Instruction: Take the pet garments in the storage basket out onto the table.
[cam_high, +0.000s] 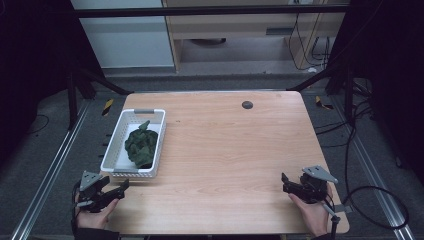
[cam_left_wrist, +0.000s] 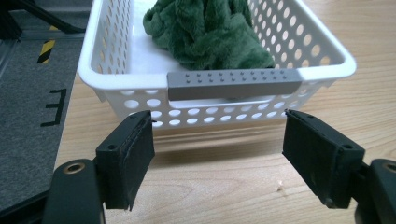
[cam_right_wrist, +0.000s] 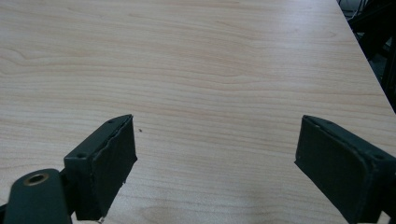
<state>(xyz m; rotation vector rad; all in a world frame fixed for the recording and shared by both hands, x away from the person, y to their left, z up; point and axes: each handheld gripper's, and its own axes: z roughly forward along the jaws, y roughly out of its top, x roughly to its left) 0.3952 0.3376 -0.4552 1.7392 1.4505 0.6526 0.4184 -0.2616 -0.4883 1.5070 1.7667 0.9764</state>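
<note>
Currently on the counter (cam_high: 225, 150): one white perforated basket (cam_high: 114, 150) with grey handles, standing along the left edge, its near end close to the near-left corner. Contents: one crumpled green cloth (cam_high: 141, 146), lying wholly inside, slightly toward the near half. My left hand-held gripper (cam_high: 124, 186): jaws spread wide, nothing between them, aimed at the basket's near grey handle (cam_left_wrist: 233, 84), just short of it and not touching. My right hand-held gripper (cam_high: 285, 182): near the near-right corner, jaws spread, empty, over bare wood. Progress, as I judge it: nothing grasped yet; the whole handling of basket or cloth remains ahead.
</note>
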